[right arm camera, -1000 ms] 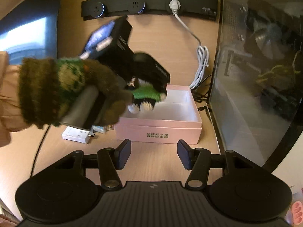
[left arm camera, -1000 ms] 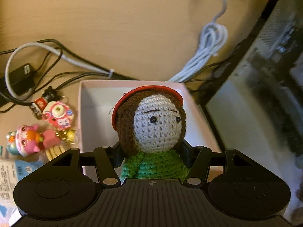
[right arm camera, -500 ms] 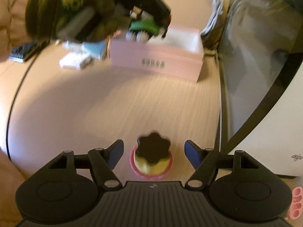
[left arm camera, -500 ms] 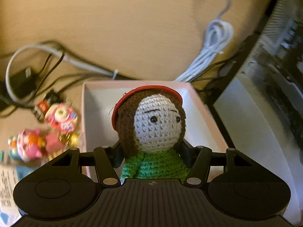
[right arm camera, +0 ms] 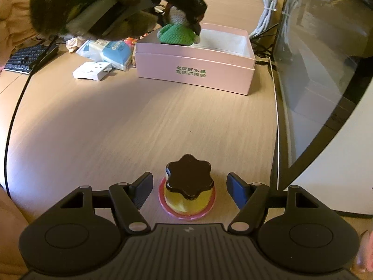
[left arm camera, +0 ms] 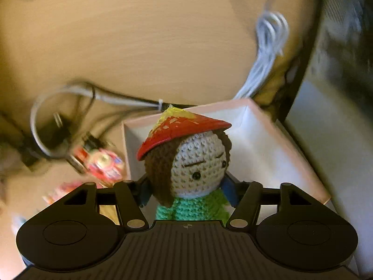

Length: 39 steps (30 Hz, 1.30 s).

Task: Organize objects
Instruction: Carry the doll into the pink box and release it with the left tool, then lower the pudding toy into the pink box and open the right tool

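1. Our left gripper [left arm camera: 186, 191] is clamped on the crocheted doll [left arm camera: 193, 175], its pads pressing on the green body just under the head, so the head and red hat stay free above the jaws.
2. We hold the doll tilted over the open pink box [right arm camera: 194, 70], its lower end already inside the near-left corner in the right wrist view; that pose suits lowering it in rather than dropping it.
3. Our gloved hand [right arm camera: 88, 7] carries that gripper from the left, which keeps the rest of the box interior unobstructed.
4. Our right gripper [right arm camera: 190, 186] stands apart, its jaws having just been opening; the pudding toy [right arm camera: 187, 186] sits between them on the surface [right arm camera: 105, 128], and neither pad touches it.
5. We judge this spread is there to straddle the toy's wide pink base before closing.
6. The toy is well apart from the box, so it calls for a carry afterwards.
7. Left of the box lie a white adapter [right arm camera: 92, 70] and a blue packet [right arm camera: 109, 51], still unsorted.
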### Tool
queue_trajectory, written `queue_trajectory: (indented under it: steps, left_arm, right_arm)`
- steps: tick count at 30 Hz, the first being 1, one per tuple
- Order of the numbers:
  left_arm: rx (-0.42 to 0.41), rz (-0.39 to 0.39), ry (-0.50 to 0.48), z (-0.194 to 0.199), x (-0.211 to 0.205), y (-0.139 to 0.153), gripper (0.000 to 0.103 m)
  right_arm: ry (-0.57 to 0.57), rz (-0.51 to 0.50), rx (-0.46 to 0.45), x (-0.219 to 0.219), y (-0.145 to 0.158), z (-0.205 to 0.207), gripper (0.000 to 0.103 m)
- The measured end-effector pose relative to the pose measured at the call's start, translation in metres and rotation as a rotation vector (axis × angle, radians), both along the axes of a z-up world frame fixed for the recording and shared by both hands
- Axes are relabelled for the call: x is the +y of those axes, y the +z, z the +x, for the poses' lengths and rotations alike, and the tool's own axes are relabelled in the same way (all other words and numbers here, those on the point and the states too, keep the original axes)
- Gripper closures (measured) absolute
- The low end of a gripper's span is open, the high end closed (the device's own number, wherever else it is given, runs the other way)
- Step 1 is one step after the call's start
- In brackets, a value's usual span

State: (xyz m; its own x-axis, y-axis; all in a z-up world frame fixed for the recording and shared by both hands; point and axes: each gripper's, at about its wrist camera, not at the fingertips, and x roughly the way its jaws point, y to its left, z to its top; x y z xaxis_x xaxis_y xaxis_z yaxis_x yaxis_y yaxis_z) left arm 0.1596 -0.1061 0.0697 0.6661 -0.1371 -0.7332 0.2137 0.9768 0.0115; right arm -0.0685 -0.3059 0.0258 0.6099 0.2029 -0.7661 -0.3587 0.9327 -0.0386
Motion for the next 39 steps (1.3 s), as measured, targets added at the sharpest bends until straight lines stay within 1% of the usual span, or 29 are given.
queue_trajectory:
  steps: [2,3,4,6,7,8,9,10,12,13,15,18,20,22,24,26,27,30,31,32,34,36,37,38,39]
  left_arm:
    - [0.064,-0.072,-0.001,0.002,0.007,-0.003,0.037]
    - [0.084,-0.082,-0.004,0.001,0.009,-0.004,0.037]
    - [0.112,-0.073,-0.027,0.0,0.008,-0.006,0.037]
    - [0.17,-0.026,-0.075,-0.001,0.004,-0.012,0.038]
    - [0.173,-0.001,-0.081,-0.003,0.003,-0.014,0.042]
    - [0.166,0.009,-0.082,-0.004,0.003,-0.013,0.044]
    - [0.152,-0.009,-0.07,-0.005,0.006,-0.012,0.044]
    - [0.117,-0.037,-0.049,-0.005,0.01,-0.007,0.044]
    - [0.012,-0.092,0.014,-0.007,0.021,0.007,0.046]
    - [-0.013,-0.122,0.037,-0.006,0.026,0.015,0.046]
    - [-0.017,-0.169,0.043,-0.004,0.034,0.027,0.046]
    - [-0.034,-0.201,0.039,-0.015,0.047,0.038,0.046]
    - [-0.027,-0.277,0.055,-0.038,0.067,0.038,0.046]
    - [-0.032,-0.325,0.061,-0.069,0.086,0.036,0.046]
    - [-0.044,-0.336,0.074,-0.101,0.106,0.03,0.046]
    - [-0.028,-0.334,0.093,-0.132,0.128,0.02,0.046]
    - [-0.016,-0.33,0.107,-0.142,0.137,0.017,0.046]
    - [0.023,-0.334,0.171,-0.162,0.167,0.003,0.046]
    - [0.029,-0.337,0.206,-0.167,0.177,0.0,0.046]
    - [0.033,-0.341,0.234,-0.171,0.186,-0.002,0.046]
    - [0.025,-0.346,0.277,-0.178,0.202,-0.002,0.046]
    - [0.006,-0.333,0.287,-0.179,0.21,0.002,0.046]
    - [-0.004,-0.327,0.284,-0.178,0.212,0.005,0.046]
    - [-0.011,-0.324,0.279,-0.175,0.213,0.007,0.046]
    - [-0.017,-0.32,0.273,-0.169,0.214,0.008,0.046]
  right_arm:
    - [-0.01,-0.004,0.005,0.0,-0.002,-0.001,0.033]
    - [-0.015,-0.011,0.004,0.001,-0.002,-0.002,0.033]
    - [-0.018,-0.015,0.002,0.002,-0.002,-0.003,0.036]
    - [-0.024,-0.013,0.007,0.004,-0.003,-0.003,0.041]
    - [-0.026,-0.014,0.012,0.005,-0.003,-0.003,0.045]
    - [-0.029,-0.016,0.01,0.007,-0.003,-0.003,0.046]
    - [-0.032,-0.022,0.006,0.008,-0.003,-0.003,0.047]
    - [-0.035,-0.029,0.003,0.01,-0.003,-0.003,0.047]
    - [-0.041,-0.033,0.002,0.012,-0.002,-0.003,0.047]
    - [-0.045,-0.035,0.002,0.014,-0.002,-0.004,0.047]
    - [-0.05,-0.043,0.0,0.016,-0.002,-0.005,0.047]
    - [-0.064,-0.039,0.0,0.017,-0.001,-0.006,0.048]
    - [-0.086,-0.018,-0.015,0.017,0.003,-0.005,0.048]
    - [-0.1,0.024,-0.041,0.017,0.014,0.0,0.048]
    - [-0.116,0.063,-0.087,0.021,0.032,0.014,0.048]
    - [-0.124,0.078,-0.147,0.031,0.051,0.035,0.048]
    - [-0.131,0.081,-0.185,0.037,0.061,0.049,0.054]
    - [-0.205,0.095,-0.326,0.057,0.095,0.094,0.053]
    - [-0.222,0.101,-0.353,0.064,0.105,0.111,0.053]
    - [-0.232,0.111,-0.359,0.069,0.11,0.124,0.05]
    - [-0.253,0.142,-0.35,0.077,0.118,0.143,0.048]
    - [-0.227,0.162,-0.343,0.085,0.118,0.143,0.043]
    - [-0.212,0.163,-0.341,0.089,0.115,0.137,0.033]
    - [-0.19,0.158,-0.332,0.093,0.109,0.131,0.029]
    - [-0.163,0.149,-0.316,0.099,0.102,0.127,0.029]
